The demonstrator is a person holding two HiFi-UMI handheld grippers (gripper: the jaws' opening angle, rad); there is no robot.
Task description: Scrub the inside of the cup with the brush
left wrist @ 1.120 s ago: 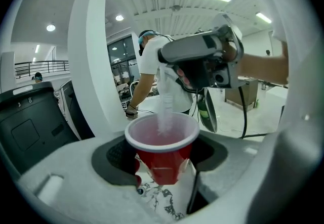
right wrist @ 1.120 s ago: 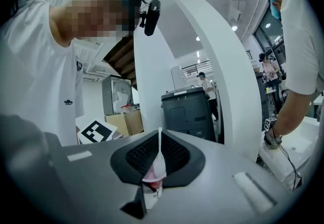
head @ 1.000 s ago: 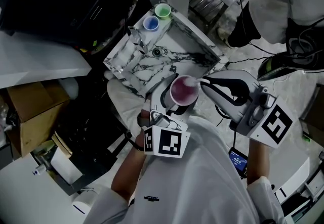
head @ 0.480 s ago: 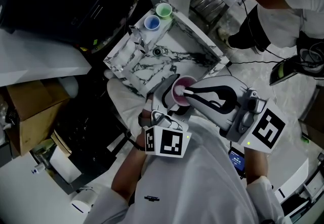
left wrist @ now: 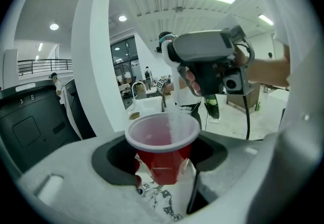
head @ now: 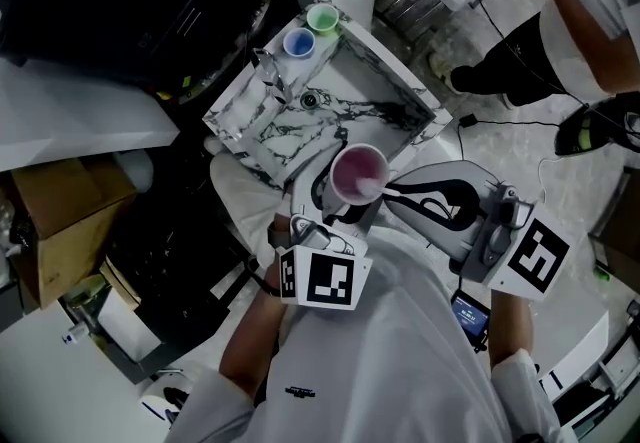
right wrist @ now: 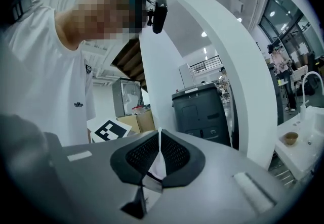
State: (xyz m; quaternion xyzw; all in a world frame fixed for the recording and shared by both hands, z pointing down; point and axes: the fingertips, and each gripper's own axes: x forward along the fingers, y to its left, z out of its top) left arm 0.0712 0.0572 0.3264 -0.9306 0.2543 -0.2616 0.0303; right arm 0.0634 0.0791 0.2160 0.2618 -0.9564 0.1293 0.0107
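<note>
Red plastic cup (left wrist: 162,139) stands upright and clamped by its lower wall in the jaws of the left gripper (head: 336,199). The person holds it in front of the body, just above the near edge of a marbled tray (head: 228,103). A pale brush (head: 379,189) reaches over the cup's rim from the right, and its blurred tip dips inside, against the far-right wall. The right gripper (right wrist: 154,163) has its jaws shut on the brush's thin handle, which shows as a white sliver between the dark pads.

Scrubbing looks under way, since the brush is in and the cup is steadied. The inside reads pinkish, with no foam or dirt to be made out, so how much of the wall is done cannot be told. Working round the wall and down to the bottom, then drawing the brush out, seems to remain.

A blue cup (head: 298,46) and a green cup (head: 321,22) sit at the tray's far corner, well apart from the work.
</note>
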